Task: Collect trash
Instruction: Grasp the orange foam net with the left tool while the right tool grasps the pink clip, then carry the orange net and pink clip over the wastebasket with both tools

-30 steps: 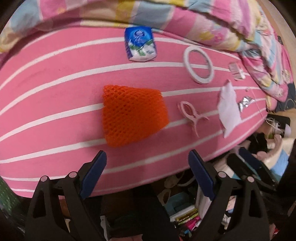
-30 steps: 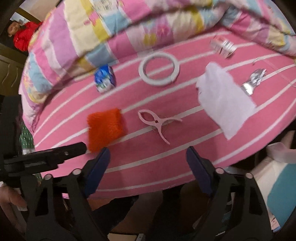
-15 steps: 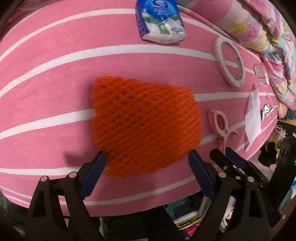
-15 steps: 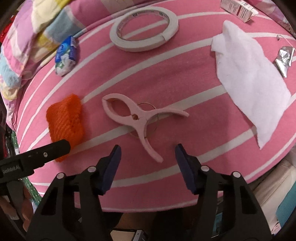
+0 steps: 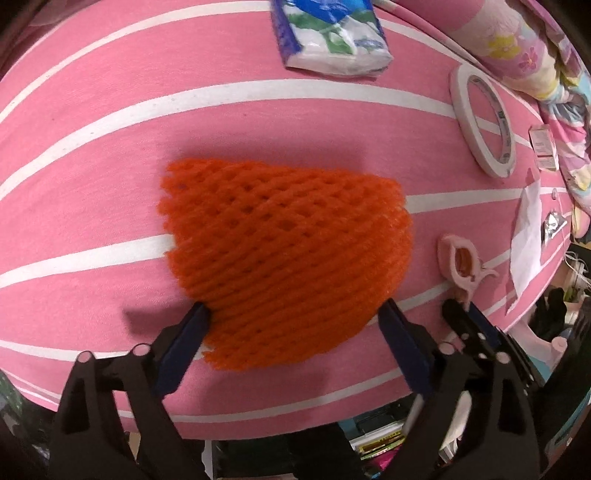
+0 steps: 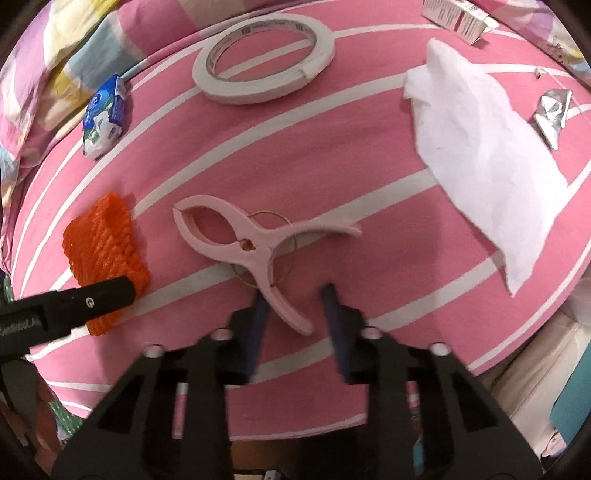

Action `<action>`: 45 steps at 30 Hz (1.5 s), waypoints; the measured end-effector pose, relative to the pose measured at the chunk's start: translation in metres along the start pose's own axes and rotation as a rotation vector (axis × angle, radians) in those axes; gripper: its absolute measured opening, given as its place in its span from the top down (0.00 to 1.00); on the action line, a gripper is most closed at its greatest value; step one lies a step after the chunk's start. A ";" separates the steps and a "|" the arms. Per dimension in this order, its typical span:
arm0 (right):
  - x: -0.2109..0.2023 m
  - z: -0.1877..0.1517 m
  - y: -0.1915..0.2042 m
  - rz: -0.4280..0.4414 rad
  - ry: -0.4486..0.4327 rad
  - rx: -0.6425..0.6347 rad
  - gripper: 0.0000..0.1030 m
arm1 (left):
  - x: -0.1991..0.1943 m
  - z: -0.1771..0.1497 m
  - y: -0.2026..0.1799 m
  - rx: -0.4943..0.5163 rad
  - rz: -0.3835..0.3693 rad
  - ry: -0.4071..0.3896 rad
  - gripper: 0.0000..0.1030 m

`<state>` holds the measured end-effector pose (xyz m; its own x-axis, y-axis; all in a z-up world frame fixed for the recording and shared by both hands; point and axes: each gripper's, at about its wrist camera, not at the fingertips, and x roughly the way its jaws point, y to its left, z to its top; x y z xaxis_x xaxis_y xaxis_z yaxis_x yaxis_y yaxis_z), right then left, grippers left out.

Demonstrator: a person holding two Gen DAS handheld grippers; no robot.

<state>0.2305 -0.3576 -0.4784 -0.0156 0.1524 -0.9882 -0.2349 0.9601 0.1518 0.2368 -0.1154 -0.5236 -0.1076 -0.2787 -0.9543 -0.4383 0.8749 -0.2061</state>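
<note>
Pink, white-striped sheet covers the bed (image 5: 110,177), with a patchwork quilt (image 6: 55,44) bunched along its far side; this is a pickup step in a trash-collecting job, and both hand-held tools are down at the bed's near edge.

Orange foam net (image 5: 284,258), the largest loose item, lies flat on the sheet; the left gripper (image 5: 295,325) stands open, its blue pads either side of the net's near end, touching or nearly so; nothing is clamped.

White tissue (image 6: 480,147) lies spread to the right, well apart from both tools; a tape roll (image 6: 264,59) sits near the quilt, and a tissue pack (image 5: 328,33) lies beyond the net.

Pink clip (image 6: 255,251) rests between net and tissue; the right gripper (image 6: 295,306) is partly open, its pads astride the clip's near handle, the left pad touching or just beside it; blur makes contact hard to judge.

Smallest are a small carton (image 6: 458,14) and a crumpled foil scrap (image 6: 550,110) at the far right.

Judged from this, the net is the trash about to be taken; the next move calls for closing the left pads on soft foam that will squash, low enough to catch it without pinching the sheet; whether the clip counts as trash is unclear; no bin is in view.
</note>
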 end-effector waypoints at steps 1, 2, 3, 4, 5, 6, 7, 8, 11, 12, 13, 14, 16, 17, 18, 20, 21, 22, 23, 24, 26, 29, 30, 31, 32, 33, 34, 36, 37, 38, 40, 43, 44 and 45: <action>-0.001 0.000 0.000 -0.002 -0.002 -0.002 0.91 | -0.001 0.000 0.002 -0.008 0.004 0.000 0.23; -0.003 0.000 -0.003 -0.003 -0.004 0.003 0.95 | -0.002 0.000 0.004 -0.016 0.010 -0.002 0.28; -0.004 0.000 -0.005 0.006 -0.007 0.011 0.95 | -0.005 0.001 0.007 -0.020 0.012 -0.005 0.32; -0.005 0.001 -0.006 0.006 -0.009 0.013 0.95 | -0.006 0.001 0.009 -0.022 0.018 -0.010 0.39; -0.007 0.001 -0.007 0.007 -0.014 0.011 0.95 | -0.009 0.001 0.011 -0.022 0.021 -0.016 0.49; -0.009 0.002 -0.007 0.011 -0.019 0.008 0.95 | -0.011 0.001 0.011 -0.020 0.021 -0.022 0.54; -0.011 0.003 -0.007 0.014 -0.023 0.007 0.95 | -0.013 0.001 0.012 -0.016 0.014 -0.028 0.67; -0.013 0.003 -0.007 0.020 -0.028 0.006 0.95 | -0.016 0.002 0.012 -0.011 0.005 -0.032 0.80; -0.023 0.005 -0.008 0.036 -0.043 0.006 0.95 | -0.024 0.003 0.010 0.002 -0.018 -0.046 0.83; -0.028 0.004 -0.007 0.039 -0.048 0.006 0.95 | -0.027 0.003 0.007 0.004 -0.024 -0.053 0.83; -0.031 0.002 -0.007 0.042 -0.052 0.006 0.95 | -0.030 0.003 0.006 0.004 -0.030 -0.058 0.83; -0.035 0.002 -0.007 0.047 -0.057 0.007 0.95 | -0.032 0.002 0.006 0.002 -0.035 -0.060 0.83; -0.046 -0.001 -0.008 0.059 -0.064 0.014 0.95 | -0.040 0.003 0.006 0.002 -0.043 -0.061 0.83; -0.050 0.000 -0.005 0.064 -0.066 0.022 0.95 | -0.043 0.002 0.005 0.004 -0.047 -0.061 0.83; -0.057 -0.002 -0.005 0.070 -0.072 0.032 0.95 | -0.049 0.000 0.007 0.009 -0.051 -0.059 0.83; -0.071 -0.009 -0.007 0.084 -0.078 0.052 0.95 | -0.058 -0.006 0.008 0.015 -0.056 -0.054 0.83; -0.080 -0.012 -0.008 0.090 -0.081 0.063 0.95 | -0.064 -0.009 0.006 0.020 -0.059 -0.050 0.83; -0.090 -0.015 -0.010 0.098 -0.085 0.075 0.95 | -0.070 -0.012 0.003 0.027 -0.060 -0.047 0.83; -0.100 -0.019 -0.011 0.104 -0.089 0.083 0.95 | -0.078 -0.016 -0.001 0.040 -0.059 -0.046 0.83; -0.109 -0.021 -0.008 0.107 -0.094 0.088 0.95 | -0.084 -0.018 -0.004 0.053 -0.059 -0.046 0.83; -0.129 -0.026 0.003 0.114 -0.104 0.096 0.95 | -0.097 -0.029 -0.012 0.079 -0.061 -0.044 0.83; -0.158 -0.032 0.015 0.121 -0.124 0.116 0.95 | -0.119 -0.050 -0.025 0.132 -0.060 -0.039 0.83; -0.164 -0.032 0.022 0.123 -0.132 0.128 0.95 | -0.128 -0.057 -0.028 0.151 -0.060 -0.039 0.83; -0.170 -0.034 0.028 0.125 -0.139 0.140 0.95 | -0.136 -0.064 -0.033 0.169 -0.061 -0.039 0.83; -0.186 -0.041 0.026 0.129 -0.149 0.163 0.95 | -0.143 -0.069 -0.038 0.186 -0.065 -0.038 0.83; -0.190 -0.042 0.027 0.129 -0.156 0.177 0.95 | -0.152 -0.076 -0.045 0.209 -0.068 -0.038 0.83; -0.198 -0.046 0.027 0.130 -0.161 0.191 0.95 | -0.159 -0.081 -0.051 0.230 -0.071 -0.040 0.83; -0.220 -0.055 0.024 0.130 -0.178 0.227 0.95 | -0.176 -0.092 -0.065 0.279 -0.075 -0.046 0.83; -0.229 -0.060 0.023 0.127 -0.185 0.241 0.95 | -0.184 -0.097 -0.071 0.306 -0.075 -0.049 0.83; -0.244 -0.068 0.019 0.123 -0.199 0.265 0.95 | -0.192 -0.103 -0.077 0.331 -0.077 -0.052 0.83; -0.260 -0.077 0.014 0.114 -0.216 0.297 0.95 | -0.208 -0.112 -0.086 0.381 -0.080 -0.058 0.83; -0.288 -0.096 0.000 0.099 -0.247 0.369 0.95 | -0.229 -0.126 -0.107 0.465 -0.084 -0.067 0.83; -0.301 -0.106 -0.006 0.091 -0.264 0.406 0.95 | -0.236 -0.132 -0.115 0.498 -0.086 -0.070 0.83; -0.310 -0.113 -0.011 0.088 -0.274 0.431 0.95 | -0.242 -0.138 -0.122 0.524 -0.089 -0.073 0.83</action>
<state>0.1280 -0.4422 -0.1763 0.2518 0.2378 -0.9381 0.1780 0.9414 0.2864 0.1935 -0.2091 -0.2381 -0.0202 -0.3486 -0.9371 0.0636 0.9349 -0.3491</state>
